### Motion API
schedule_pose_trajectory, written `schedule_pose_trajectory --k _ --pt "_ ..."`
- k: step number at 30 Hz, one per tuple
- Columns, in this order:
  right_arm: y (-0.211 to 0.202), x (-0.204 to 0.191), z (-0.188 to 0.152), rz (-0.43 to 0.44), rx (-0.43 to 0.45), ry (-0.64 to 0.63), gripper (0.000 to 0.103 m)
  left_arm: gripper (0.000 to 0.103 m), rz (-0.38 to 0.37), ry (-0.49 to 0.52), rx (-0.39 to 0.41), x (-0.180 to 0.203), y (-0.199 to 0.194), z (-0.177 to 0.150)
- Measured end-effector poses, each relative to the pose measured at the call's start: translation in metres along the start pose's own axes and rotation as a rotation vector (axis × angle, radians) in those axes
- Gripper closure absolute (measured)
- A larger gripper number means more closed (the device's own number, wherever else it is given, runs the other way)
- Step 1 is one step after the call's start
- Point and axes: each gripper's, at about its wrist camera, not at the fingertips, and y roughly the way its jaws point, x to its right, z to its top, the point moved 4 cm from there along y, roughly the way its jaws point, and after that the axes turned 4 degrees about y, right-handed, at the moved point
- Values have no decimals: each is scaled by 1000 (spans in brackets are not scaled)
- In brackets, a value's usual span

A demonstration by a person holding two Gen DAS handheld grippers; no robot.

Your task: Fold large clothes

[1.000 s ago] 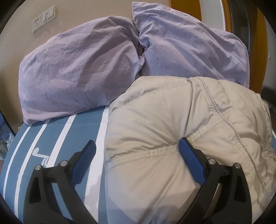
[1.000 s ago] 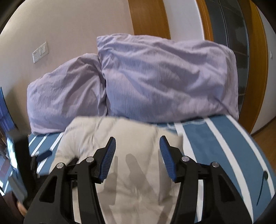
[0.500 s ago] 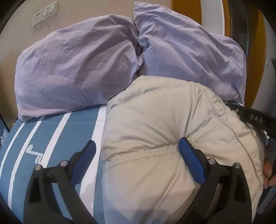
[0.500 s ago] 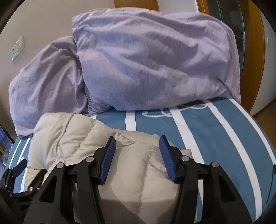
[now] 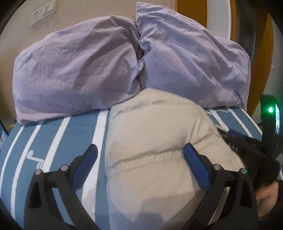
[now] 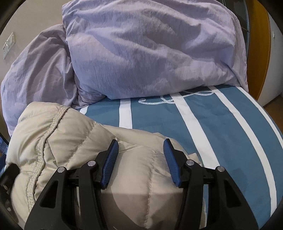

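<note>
A beige quilted puffer jacket [image 5: 155,134] lies bundled on the blue striped bed, just below the pillows. It also shows in the right wrist view [image 6: 74,134]. My left gripper [image 5: 141,159] is open, its blue pads spread wide over the jacket's left part, with a stitched seam running between them. My right gripper [image 6: 140,159] is open, low over the jacket's right part. The right gripper's black body shows at the right of the left wrist view [image 5: 247,146].
Two lilac pillows [image 5: 74,70] [image 5: 191,60] lean on the wall at the bed's head. The bed cover [image 6: 203,127] is blue with white stripes. A wall socket [image 5: 43,12] is above. A wooden door frame [image 6: 260,44] stands at the right.
The right gripper has dropped forward and down onto the jacket. The left gripper's view has shifted slightly; the jacket has bunched narrower and the right gripper has come in at its right side.
</note>
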Motion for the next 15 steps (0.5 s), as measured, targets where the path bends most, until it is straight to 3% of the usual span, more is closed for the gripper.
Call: schedule_pose_trajectory --k 9,15 --pt "3 1 -2 3 -13 5 48 5 106 19 51 8 -4 45" --pt "4 0 -1 4 -10 5 48 5 144 71 -23 20 29 32"
